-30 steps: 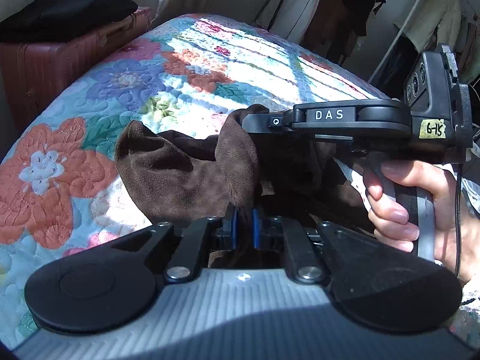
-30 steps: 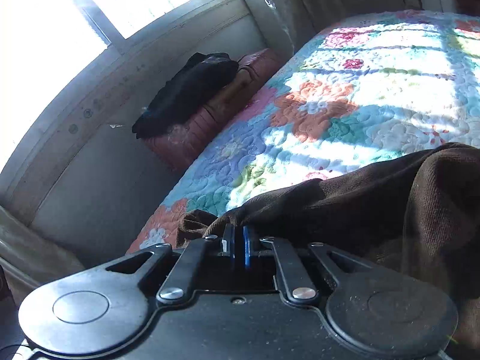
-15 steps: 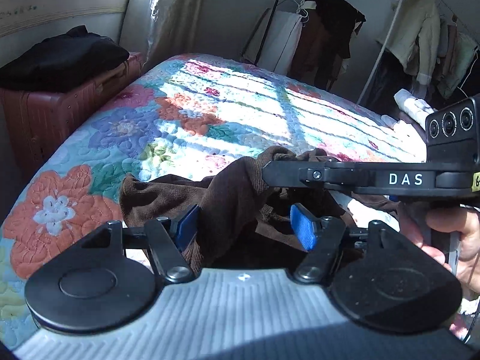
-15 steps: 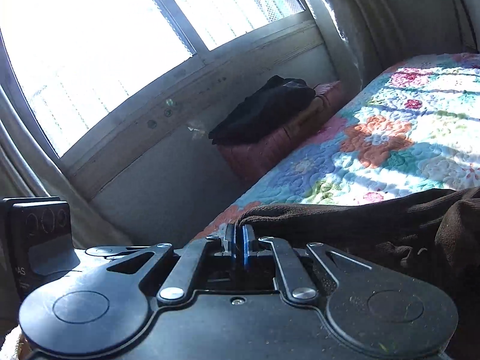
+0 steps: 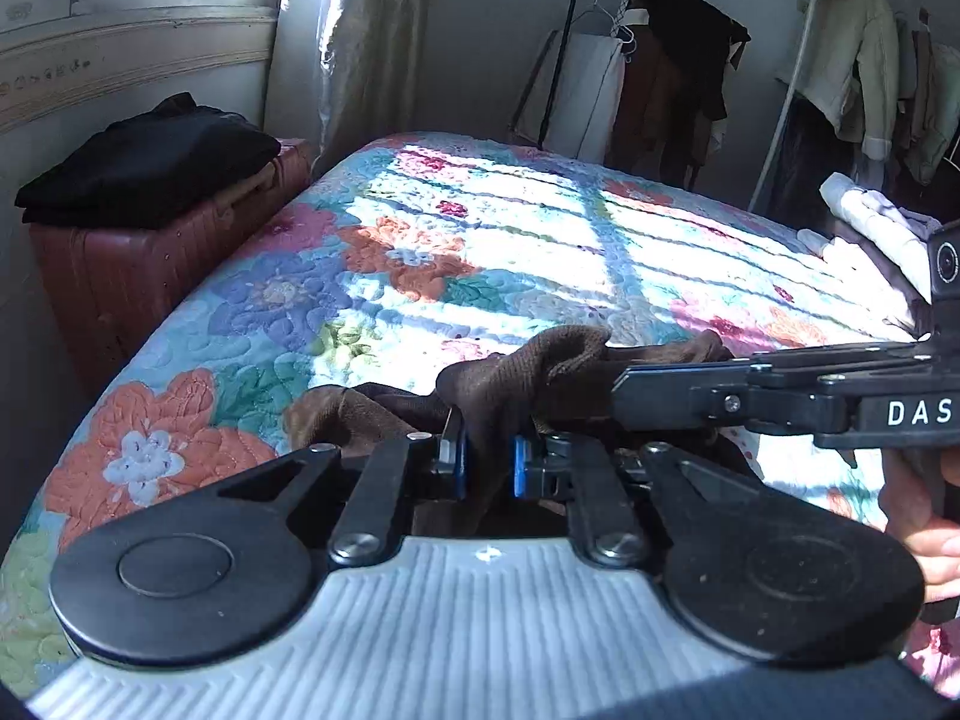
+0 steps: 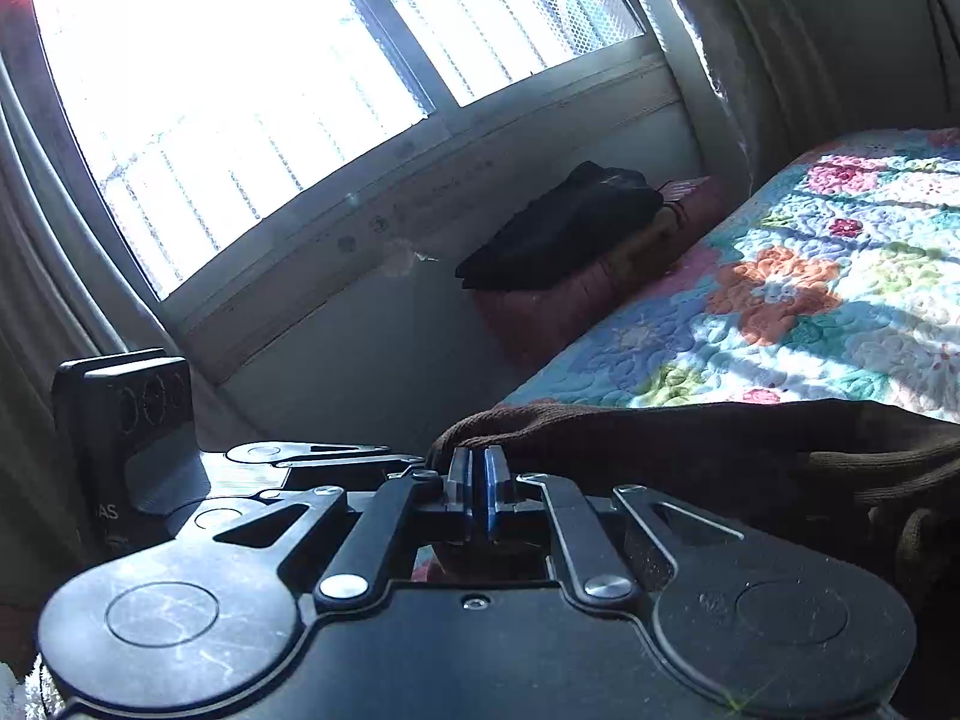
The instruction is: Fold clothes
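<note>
A brown knit garment hangs bunched above the near end of a floral quilted bed. My left gripper is closing on a fold of it, its blue pads a narrow gap apart with cloth between them. My right gripper is shut on the garment's edge and holds it up. In the left wrist view the right gripper reaches in from the right, level with the cloth.
A red suitcase with folded black clothes on it stands left of the bed, under the window. A clothes rack stands behind the bed. Folded pale clothes lie at the bed's right edge.
My left gripper let go of the garment, opened wide, and now has closed again on another fold. Both grippers rose, lifting the cloth off the bed.
</note>
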The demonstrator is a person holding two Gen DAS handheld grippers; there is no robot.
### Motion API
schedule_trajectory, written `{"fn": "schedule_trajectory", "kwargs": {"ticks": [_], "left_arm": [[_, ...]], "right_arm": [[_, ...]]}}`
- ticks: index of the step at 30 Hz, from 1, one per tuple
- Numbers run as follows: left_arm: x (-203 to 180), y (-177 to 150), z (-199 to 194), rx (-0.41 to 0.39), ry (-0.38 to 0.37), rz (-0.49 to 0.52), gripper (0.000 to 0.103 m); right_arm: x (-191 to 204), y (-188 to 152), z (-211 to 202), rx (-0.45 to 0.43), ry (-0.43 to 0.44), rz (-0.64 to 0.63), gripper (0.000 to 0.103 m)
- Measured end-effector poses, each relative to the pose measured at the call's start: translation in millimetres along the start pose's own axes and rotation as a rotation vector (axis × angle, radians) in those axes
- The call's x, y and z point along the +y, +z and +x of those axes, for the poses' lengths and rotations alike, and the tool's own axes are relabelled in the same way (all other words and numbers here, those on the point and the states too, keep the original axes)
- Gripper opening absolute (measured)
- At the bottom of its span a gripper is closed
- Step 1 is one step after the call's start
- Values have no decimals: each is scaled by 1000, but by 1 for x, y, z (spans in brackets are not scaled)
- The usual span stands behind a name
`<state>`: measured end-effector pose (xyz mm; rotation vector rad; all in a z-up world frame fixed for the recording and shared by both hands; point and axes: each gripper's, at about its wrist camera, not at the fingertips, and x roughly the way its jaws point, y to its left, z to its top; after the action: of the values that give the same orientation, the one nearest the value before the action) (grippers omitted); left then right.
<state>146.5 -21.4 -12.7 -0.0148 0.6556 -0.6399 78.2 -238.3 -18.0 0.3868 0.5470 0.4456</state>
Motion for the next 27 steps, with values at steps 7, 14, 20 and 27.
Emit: {"fn": "schedule_trajectory", "kwargs": {"ticks": [7,14,20,27], "left_arm": [[88,-1,-27,-91,375,-337,13],[124,-10,-49,-134,598,-494,14],[141,-18,-54,-126,716,-591,29],[143,-16,-55,-64,687,-637,68]], "right_arm": [[-11,-9,-1,16,-79,-24,12],[-12,-15,8,71,-153,-89,17],[-8,-16,10,78,-159,-114,36],[-7,-20,18,112,-181,-152,38]]}}
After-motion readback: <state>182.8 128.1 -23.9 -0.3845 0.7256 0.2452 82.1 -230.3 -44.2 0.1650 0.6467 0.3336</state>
